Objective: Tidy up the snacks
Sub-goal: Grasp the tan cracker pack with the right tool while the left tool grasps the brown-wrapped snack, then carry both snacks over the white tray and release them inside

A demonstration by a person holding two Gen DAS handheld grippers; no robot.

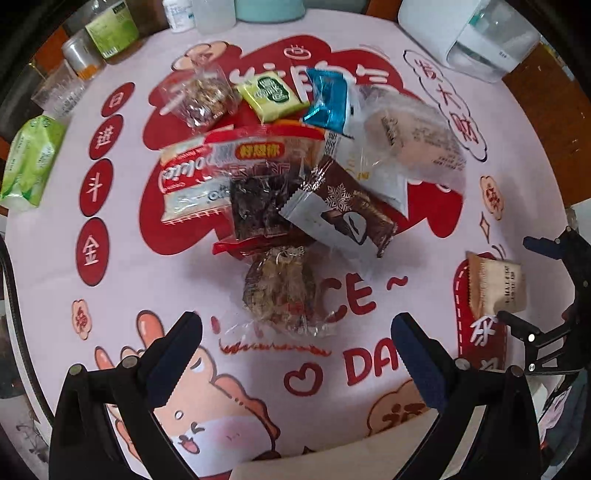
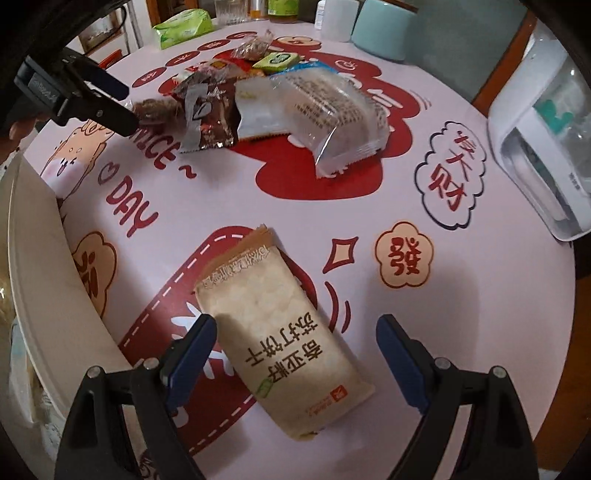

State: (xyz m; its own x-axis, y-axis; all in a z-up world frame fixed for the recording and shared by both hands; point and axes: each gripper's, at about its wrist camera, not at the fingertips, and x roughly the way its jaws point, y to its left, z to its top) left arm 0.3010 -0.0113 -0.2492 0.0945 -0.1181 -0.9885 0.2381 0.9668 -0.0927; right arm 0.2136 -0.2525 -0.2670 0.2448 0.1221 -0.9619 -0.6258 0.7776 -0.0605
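Note:
A pile of wrapped snacks lies mid-table: a clear-wrapped brown snack nearest, a brown snowflake packet, a red-and-white packet, a green packet, a blue one, a large clear-wrapped cake. My left gripper is open, just short of the brown snack. My right gripper is open, its fingers either side of a beige cracker packet lying flat on the table; the left finger touches or nearly touches it. That packet and the right gripper show at the right of the left wrist view.
A white bin or tray rim stands at the table's near left edge. A white appliance, a teal container, bottles and cups and a green tissue pack line the far edges of the round printed tablecloth.

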